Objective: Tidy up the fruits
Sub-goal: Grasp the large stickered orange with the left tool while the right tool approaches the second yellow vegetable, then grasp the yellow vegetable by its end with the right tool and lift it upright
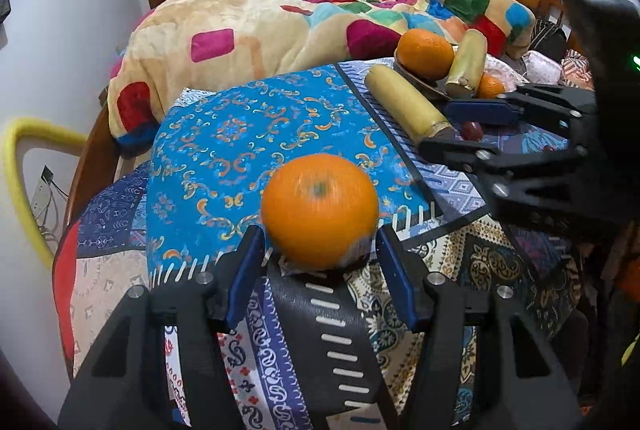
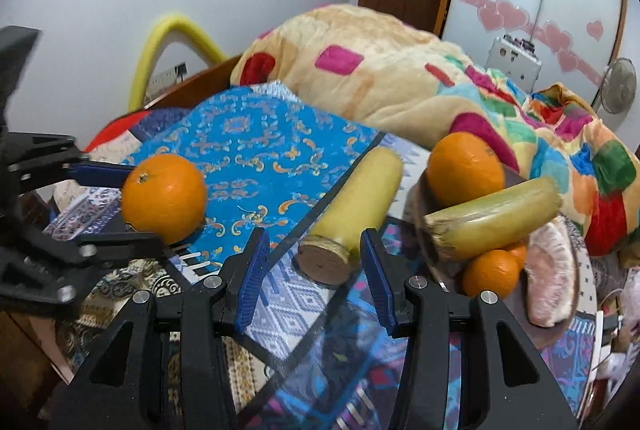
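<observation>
A large orange rests on the blue patterned cloth, between the open jaws of my left gripper; it also shows in the right wrist view. A yellow-green stalk piece lies on the cloth, its cut end between the open jaws of my right gripper. A wooden bowl at the right holds another orange, a second stalk piece, a small orange and a peeled pomelo piece.
A rumpled colourful blanket lies behind the cloth. A patchwork cover drapes the near edge. A yellow foam hoop stands at the left wall. A small red fruit lies by the right gripper.
</observation>
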Demonstrator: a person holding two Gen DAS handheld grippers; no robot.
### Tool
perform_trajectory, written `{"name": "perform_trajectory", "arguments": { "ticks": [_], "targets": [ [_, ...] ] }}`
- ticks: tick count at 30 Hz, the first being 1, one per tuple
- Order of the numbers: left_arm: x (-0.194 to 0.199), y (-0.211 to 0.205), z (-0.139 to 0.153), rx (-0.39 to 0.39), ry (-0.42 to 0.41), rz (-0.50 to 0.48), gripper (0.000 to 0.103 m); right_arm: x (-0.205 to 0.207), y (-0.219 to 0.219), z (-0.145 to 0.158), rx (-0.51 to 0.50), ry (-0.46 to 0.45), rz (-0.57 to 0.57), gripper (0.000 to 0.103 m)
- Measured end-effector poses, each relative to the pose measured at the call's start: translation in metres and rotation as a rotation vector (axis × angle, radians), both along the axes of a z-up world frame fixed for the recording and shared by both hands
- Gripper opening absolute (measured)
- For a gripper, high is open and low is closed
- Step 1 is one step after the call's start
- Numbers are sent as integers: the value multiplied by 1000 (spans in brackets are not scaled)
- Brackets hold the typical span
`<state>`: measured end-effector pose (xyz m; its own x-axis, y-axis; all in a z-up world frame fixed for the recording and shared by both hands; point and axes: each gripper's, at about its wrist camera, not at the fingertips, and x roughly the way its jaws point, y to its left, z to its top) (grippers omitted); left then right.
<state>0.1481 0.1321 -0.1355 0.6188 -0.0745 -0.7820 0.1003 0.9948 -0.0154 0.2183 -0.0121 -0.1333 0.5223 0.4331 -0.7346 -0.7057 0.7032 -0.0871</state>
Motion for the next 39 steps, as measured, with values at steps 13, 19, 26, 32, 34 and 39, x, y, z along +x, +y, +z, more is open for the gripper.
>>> {"name": "perform_trajectory", "arguments": {
  "ticks": [13,19,26,32,34,39],
  "targets": [
    [2,2,-5,-28,-34,4,63,12,8,-9,-57,50,-55,47],
    [7,-4,-5,4,-56,10,64,25,13,-17,-73,109,-74,47],
    [13,-2,-6,-6,-58,31,64,25,17,-16,-59,105,-72,41],
    [9,-4,-5,-2,-53,26,62,0,7,-8,-43,100,2,37],
    [4,-6,-2,-16,-42,16,61,-10,1,-7,-48,109,21,36],
    [-18,-20,7,-28,-45,-2,55,-38,-34,-5,-53,143,33,35]
  ]
}}
